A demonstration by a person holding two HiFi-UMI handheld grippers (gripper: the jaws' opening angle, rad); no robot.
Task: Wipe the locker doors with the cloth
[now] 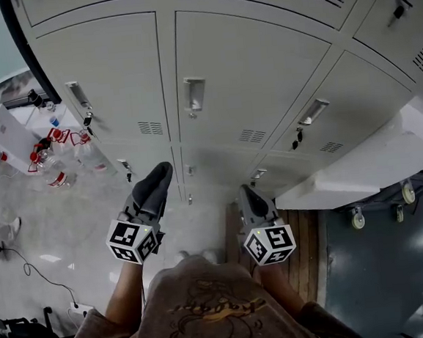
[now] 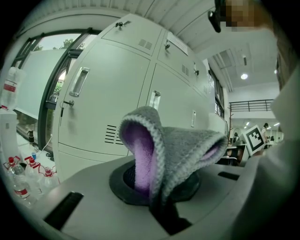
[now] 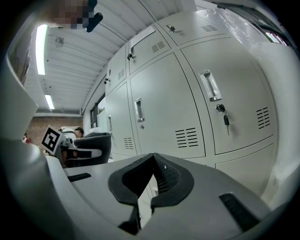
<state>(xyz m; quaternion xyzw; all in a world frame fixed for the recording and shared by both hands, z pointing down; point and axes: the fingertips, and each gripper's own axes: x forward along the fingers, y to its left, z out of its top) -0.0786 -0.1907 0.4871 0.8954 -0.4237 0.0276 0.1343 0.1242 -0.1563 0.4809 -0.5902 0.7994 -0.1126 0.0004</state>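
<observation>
Pale speckled floor (image 1: 92,234) and a bank of grey-white locker doors (image 1: 248,80) make up the room, seen steeply from above. Nearest, at 6 o'clock of the head view, is the person's brown printed shirt (image 1: 209,312), with a bare forearm reaching out on each side. Just beyond sit the two marker cubes, left (image 1: 133,241) and right (image 1: 269,244). The left gripper (image 1: 157,180) points toward 12 o'clock with its jaws clenched on the cloth (image 2: 183,150), a grey knit piece with a lilac inner face that folds up and over the jaw tips. In the left gripper view the cloth stands in front of the doors, apart from them. The right gripper (image 3: 152,159), at 5 o'clock of the cloth, has its black pads pressed together at the tips with nothing between them. Wooden boards (image 1: 306,244) lie on the floor under the right arm at 4 o'clock. Past the grippers rise the locker doors, each with a recessed metal handle (image 1: 194,92) and a small louvred vent (image 1: 150,127); a key (image 3: 226,121) hangs from one lock. At 9 o'clock plastic bottles (image 1: 57,167) with red caps stand on the floor beside a white box (image 1: 6,131). At 3 o'clock a long white block (image 1: 372,158) lies against the lockers, with cart wheels (image 1: 358,220) below it
</observation>
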